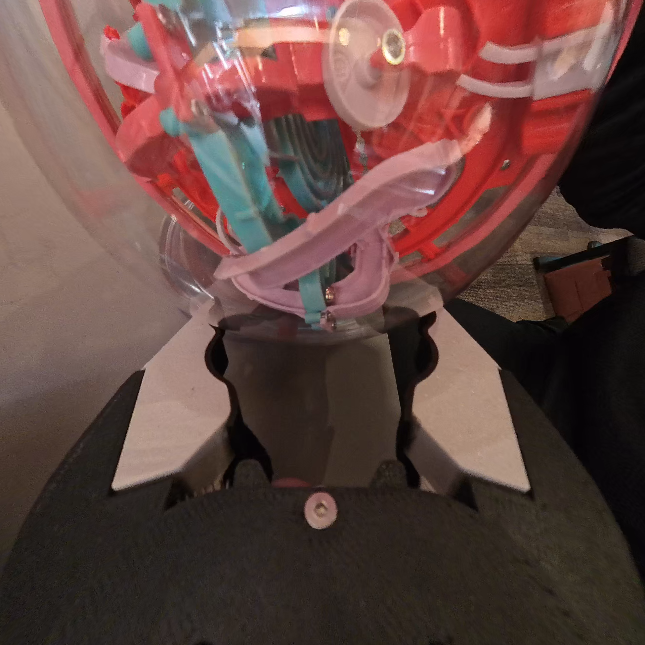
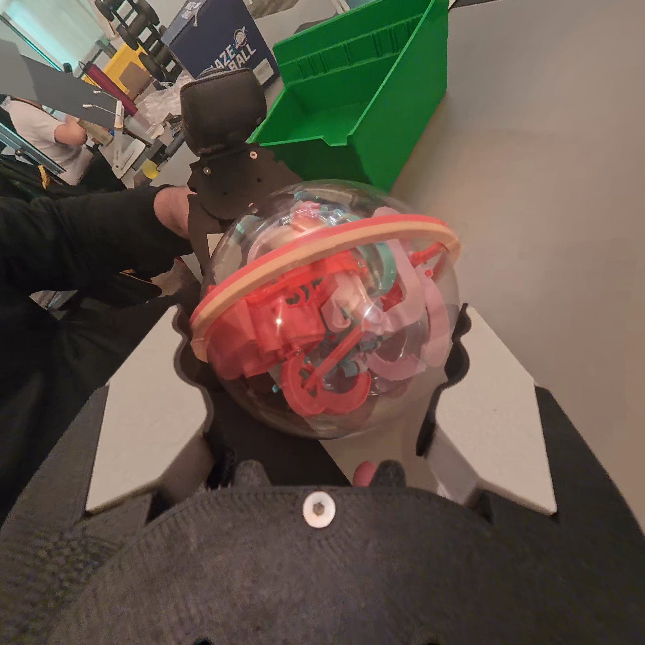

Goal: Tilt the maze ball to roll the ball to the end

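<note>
The maze ball [image 2: 324, 314] is a clear sphere with red, pink and teal tracks inside and a red-and-cream band around its middle. My right gripper [image 2: 321, 314] holds it, one finger on each side of the sphere. My left gripper [image 2: 223, 167] is on the sphere's far side, held by a hand in a black sleeve [image 2: 76, 241]. In the left wrist view the sphere [image 1: 331, 157] fills the top, and my left gripper [image 1: 321, 321] has its fingertips [image 1: 206, 314] pressed against the shell. A small shiny ball-like piece [image 1: 393, 46] sits on a red track.
A green plastic bin [image 2: 349, 87] stands on the grey table [image 2: 541, 174] just behind the sphere. A dark blue box [image 2: 216, 38] is beyond it. People and shelves are in the far left background. Carpet floor [image 1: 558, 227] shows at the right.
</note>
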Available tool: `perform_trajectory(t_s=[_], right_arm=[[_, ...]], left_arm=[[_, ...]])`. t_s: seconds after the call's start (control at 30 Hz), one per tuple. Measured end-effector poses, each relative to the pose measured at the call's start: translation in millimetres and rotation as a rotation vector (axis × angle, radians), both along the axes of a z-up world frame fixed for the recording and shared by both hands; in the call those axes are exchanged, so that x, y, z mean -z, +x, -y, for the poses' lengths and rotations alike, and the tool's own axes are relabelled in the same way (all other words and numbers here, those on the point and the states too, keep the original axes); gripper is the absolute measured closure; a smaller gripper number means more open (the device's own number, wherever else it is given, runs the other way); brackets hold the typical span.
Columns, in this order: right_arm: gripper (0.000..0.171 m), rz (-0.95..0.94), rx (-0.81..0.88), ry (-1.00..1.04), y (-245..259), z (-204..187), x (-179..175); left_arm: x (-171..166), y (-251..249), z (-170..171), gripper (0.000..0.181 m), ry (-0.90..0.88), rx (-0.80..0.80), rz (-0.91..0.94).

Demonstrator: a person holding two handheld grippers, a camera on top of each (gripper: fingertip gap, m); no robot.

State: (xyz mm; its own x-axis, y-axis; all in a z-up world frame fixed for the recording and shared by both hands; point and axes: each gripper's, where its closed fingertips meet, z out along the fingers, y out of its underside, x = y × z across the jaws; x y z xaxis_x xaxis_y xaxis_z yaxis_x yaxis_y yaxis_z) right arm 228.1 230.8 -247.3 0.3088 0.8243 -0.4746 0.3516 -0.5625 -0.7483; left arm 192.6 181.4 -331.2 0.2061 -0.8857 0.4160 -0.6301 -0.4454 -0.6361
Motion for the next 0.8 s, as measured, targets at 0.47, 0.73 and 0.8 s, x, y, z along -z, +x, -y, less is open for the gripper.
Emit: perform_trajectory(t_s=[0.47,0.73,0.8], right_arm=[[0.027,-0.045,0.027,-0.086,6.1,-7.2,1.5],[0.027,-0.033,0.024,-0.074,4.5,-6.6,1.2],[0.027,-0.028,0.023,-0.072,3.3,-6.0,1.2]], left_arm=[[-4.1,3.1,-3.4,0.07,-0.001,-0.019,0.009],[-3.6,3.2,-3.4,0.07,0.001,-0.026,0.007],[-2.7,2.6,-2.7,0.07,-0.001,-0.026,0.002]])
